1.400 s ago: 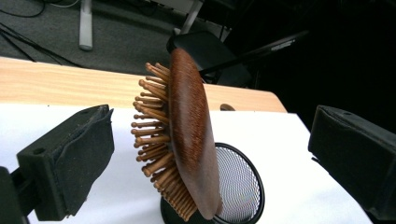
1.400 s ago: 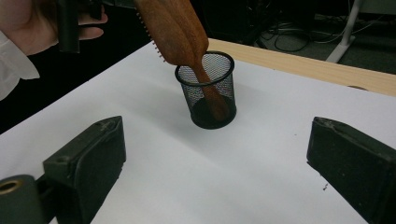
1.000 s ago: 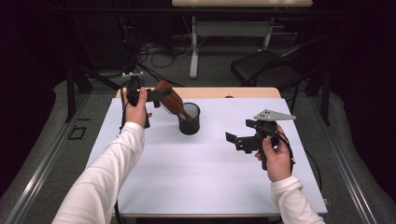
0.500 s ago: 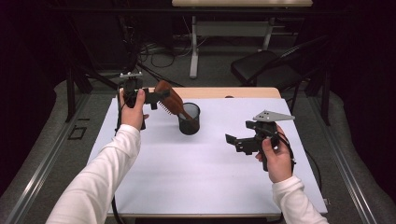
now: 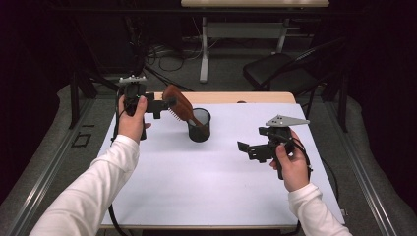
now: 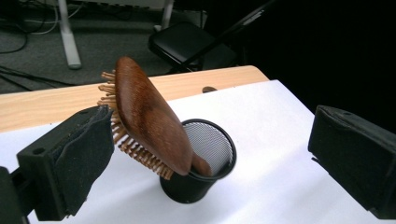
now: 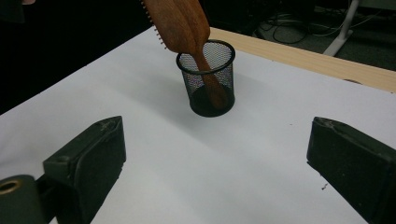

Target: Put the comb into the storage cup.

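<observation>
Standing handle-down in a black mesh cup, a wooden hairbrush leans with its oval head tilted up and out over the rim, bristles facing down toward the left hand-held gripper. That hand-held gripper sits just beside the brush head with its jaws spread wide and nothing between them; in the left gripper view, the brush rises between the two black pads, its bristles close against the near pad on the left side, though whether they touch cannot be told. The mesh cup stands just beyond and below the jaws, the brush handle resting inside against its wall.

The right hand-held gripper hangs well apart from the cup, above the white surface, pointing back toward the cup with its jaws open and empty. Seen from the right gripper view, the cup sits ahead, roughly centred between the two spread pads, and the brush slants out of it up and away to the far left. A strip of bare wood edges the surface beyond the cup.
</observation>
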`<state>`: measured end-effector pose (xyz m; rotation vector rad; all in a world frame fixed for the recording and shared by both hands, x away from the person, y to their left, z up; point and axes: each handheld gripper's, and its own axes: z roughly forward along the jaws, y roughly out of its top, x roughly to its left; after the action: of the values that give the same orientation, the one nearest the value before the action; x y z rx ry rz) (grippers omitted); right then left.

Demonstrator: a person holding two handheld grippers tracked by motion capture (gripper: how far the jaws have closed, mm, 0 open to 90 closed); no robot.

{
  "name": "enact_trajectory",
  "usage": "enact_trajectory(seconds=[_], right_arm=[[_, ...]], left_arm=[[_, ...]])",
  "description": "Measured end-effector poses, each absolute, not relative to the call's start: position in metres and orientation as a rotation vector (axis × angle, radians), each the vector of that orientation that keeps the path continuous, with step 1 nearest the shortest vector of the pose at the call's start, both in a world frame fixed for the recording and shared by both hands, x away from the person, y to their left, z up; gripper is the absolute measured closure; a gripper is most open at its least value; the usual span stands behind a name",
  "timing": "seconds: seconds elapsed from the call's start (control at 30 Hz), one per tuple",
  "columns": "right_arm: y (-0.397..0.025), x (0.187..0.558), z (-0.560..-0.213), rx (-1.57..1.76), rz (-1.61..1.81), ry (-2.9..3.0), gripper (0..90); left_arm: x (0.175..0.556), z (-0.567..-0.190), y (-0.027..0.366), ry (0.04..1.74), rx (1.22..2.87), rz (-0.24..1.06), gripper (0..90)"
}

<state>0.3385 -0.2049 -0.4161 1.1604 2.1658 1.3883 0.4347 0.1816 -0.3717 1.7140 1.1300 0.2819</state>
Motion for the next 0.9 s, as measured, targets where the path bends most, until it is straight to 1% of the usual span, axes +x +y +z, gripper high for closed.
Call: enact_trajectory(seconds=[0.3,0.57,0.9], right_arm=[[-0.201,0.344,-0.415,1.156,1.397,2.187,4.4],[-0.201,0.342,-0.41,1.139,1.409,2.182,4.4],[-0.195,0.342,-0.414,1.126,1.414,2.192,4.4]], left_arm=[[0.423,-0.368,0.185,1.081,1.741,0.269,0.4],[0.414,-0.369,0.179,1.045,1.768,0.257,0.4],[0.396,-0.365,0.171,0.979,1.794,0.245,0.4]])
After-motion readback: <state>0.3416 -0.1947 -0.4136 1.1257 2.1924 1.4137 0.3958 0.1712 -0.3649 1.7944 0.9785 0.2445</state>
